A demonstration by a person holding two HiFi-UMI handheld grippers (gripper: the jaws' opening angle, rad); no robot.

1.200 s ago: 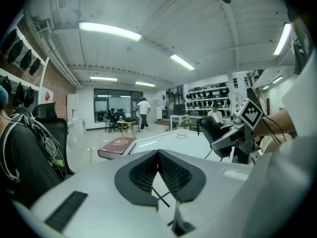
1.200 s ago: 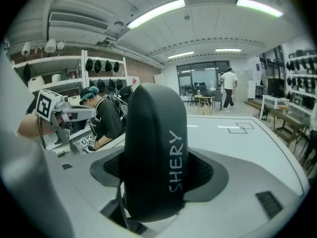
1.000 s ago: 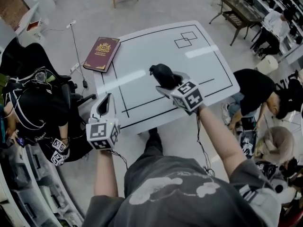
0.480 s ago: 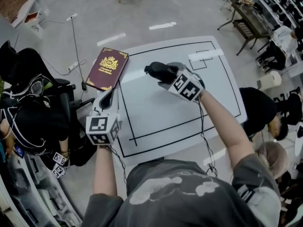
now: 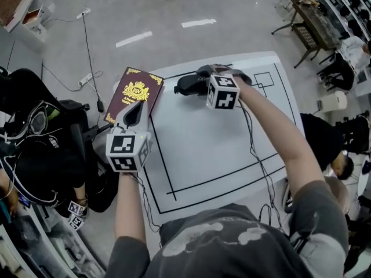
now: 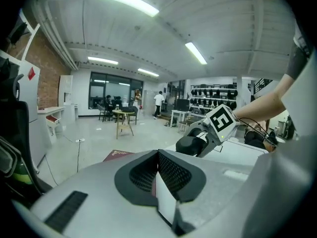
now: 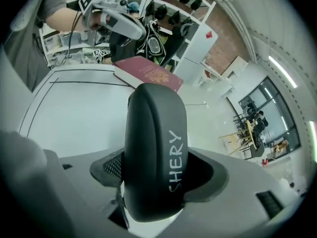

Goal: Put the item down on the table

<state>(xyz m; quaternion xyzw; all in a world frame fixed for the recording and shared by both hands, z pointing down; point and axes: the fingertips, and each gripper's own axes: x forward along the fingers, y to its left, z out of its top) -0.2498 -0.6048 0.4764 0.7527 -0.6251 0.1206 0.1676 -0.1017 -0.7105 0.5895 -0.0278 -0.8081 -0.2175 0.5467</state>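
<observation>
**White surface with a black case held over its far side**

White surface (image 5: 214, 155) marked with black lines fills the middle of the head view, on a grey workshop floor. A dark red book (image 5: 136, 91) with a gold crest lies on its far left corner.

The right hand-held gripper (image 5: 203, 79) is closed around a black case (image 5: 186, 84), its jaws set wide by the case's width. In the right gripper view the case stands between the pads, with white lettering, "SHERY", on it. It is held over the far part of the surface, just beside the book; whether it touches the surface cannot be told.

The left hand-held gripper (image 5: 134, 112) is over the near end of the book, its jaws together and holding nothing.
</observation>
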